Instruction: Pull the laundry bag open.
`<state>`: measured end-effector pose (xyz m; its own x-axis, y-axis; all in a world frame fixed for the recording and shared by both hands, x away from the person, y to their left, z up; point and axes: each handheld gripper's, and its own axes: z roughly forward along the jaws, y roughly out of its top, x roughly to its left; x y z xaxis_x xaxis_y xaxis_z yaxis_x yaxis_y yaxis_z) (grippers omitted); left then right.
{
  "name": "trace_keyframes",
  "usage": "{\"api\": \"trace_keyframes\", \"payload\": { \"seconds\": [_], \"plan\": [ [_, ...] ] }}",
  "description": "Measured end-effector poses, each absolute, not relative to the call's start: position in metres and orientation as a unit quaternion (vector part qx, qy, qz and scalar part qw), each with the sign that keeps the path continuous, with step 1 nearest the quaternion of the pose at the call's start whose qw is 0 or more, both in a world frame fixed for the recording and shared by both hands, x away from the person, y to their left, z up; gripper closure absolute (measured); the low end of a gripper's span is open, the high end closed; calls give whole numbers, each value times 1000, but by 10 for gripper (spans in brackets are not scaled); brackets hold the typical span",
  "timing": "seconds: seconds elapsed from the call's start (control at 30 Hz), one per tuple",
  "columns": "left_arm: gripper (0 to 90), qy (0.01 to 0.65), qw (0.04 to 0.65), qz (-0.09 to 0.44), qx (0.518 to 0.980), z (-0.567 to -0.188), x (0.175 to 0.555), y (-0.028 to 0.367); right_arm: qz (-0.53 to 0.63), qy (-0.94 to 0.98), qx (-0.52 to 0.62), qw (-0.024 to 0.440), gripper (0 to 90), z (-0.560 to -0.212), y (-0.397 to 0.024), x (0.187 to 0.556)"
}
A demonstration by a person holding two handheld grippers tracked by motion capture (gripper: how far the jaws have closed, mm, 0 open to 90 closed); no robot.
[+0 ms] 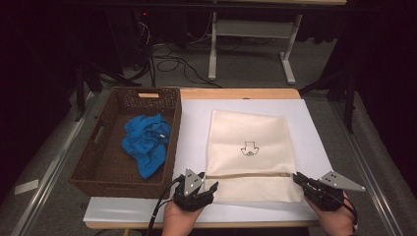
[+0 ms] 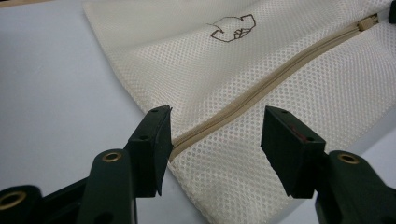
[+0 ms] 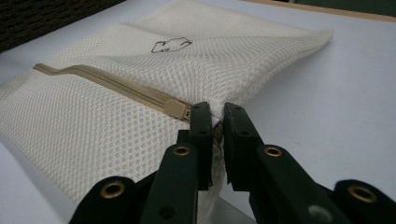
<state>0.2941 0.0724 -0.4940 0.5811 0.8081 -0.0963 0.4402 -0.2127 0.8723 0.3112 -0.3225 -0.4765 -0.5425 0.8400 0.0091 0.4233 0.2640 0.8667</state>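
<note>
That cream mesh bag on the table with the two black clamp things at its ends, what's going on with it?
A person holds a two-jaw gripper in each hand at the near end of a flat mesh laundry bag. The right gripper has its jaws nearly closed at the bag's edge, right beside the zipper pull. The left gripper is open, its jaws either side of the zipper's other end, not gripping. A blue cloth lies crumpled in the wicker basket beside the bag.

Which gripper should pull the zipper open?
Probably the right gripper. It is shut at the mesh bag's edge right beside the zipper slider. The left gripper is open at the zipper's other end, better placed to hold the bag.
</note>
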Motion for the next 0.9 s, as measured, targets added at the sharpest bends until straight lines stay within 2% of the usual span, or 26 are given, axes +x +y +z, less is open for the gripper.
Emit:
{"api": "trace_keyframes", "payload": {
  "seconds": [0.33,0.6,0.9],
  "plan": [
    [427,402,471,203,758,-493,294,69,452,755,412,237,840,-474,-323,308],
    [392,398,497,185,749,-487,296,57,457,755,407,236,840,-472,-321,307],
    [412,375,510,166,756,-475,300,22,461,756,405,229,841,-471,-319,307]
  ]
}}
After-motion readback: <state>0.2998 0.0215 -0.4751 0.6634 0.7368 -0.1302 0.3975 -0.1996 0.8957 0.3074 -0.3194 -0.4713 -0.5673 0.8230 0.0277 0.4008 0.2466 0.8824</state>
